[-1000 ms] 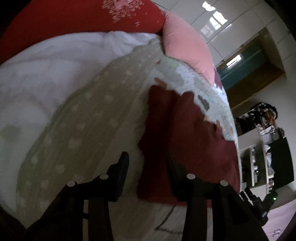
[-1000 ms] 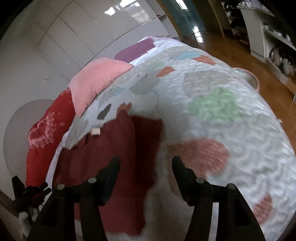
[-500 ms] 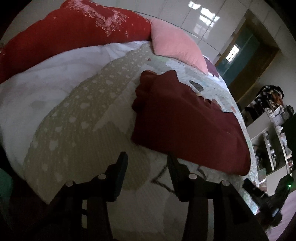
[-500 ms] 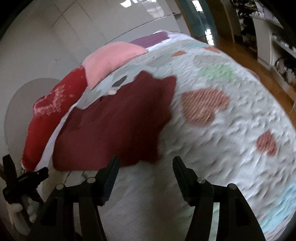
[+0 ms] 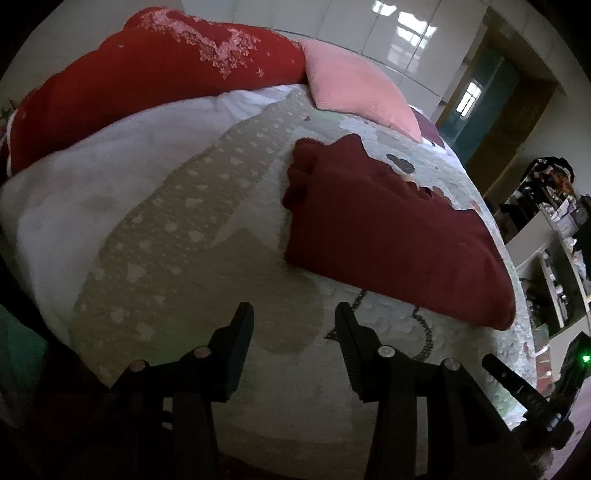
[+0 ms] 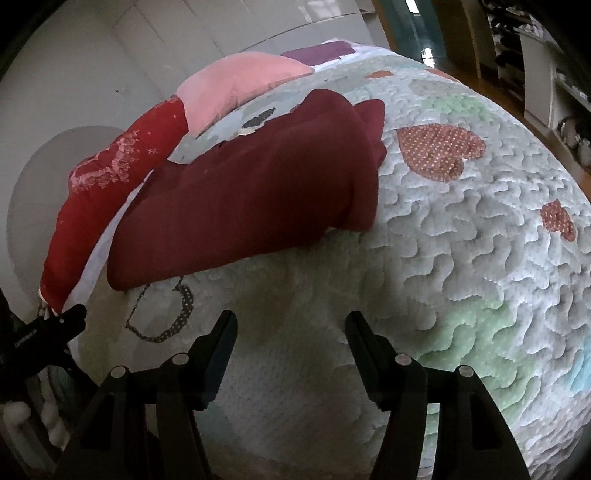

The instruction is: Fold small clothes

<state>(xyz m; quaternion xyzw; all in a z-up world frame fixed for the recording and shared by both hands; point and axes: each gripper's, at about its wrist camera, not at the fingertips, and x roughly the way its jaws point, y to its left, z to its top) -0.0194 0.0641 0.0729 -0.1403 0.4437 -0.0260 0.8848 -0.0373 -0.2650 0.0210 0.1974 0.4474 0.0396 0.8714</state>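
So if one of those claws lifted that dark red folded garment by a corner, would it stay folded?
Probably not. The dark red folded garment looks like soft cloth, with rounded edges and sagging layers, so it would likely droop and unfold. It seems light, and on the textured quilted bedspread it would likely bunch rather than slide.

The shelf [image 5: 554,258] items at far right are too small to identify. The garment [image 6: 251,192] hides the quilt [image 6: 461,258] under it. The red pillow [image 5: 147,74] is cut at the left edge.

We see a matt, soft dark red cloth garment [image 6: 251,184] on a puckered, stitched quilt [image 6: 461,258] with dotted fabric hearts. Behind it, glossy wall panels [image 5: 369,29] reflect light; our gripper fingers [image 6: 218,350] look matt black plastic.
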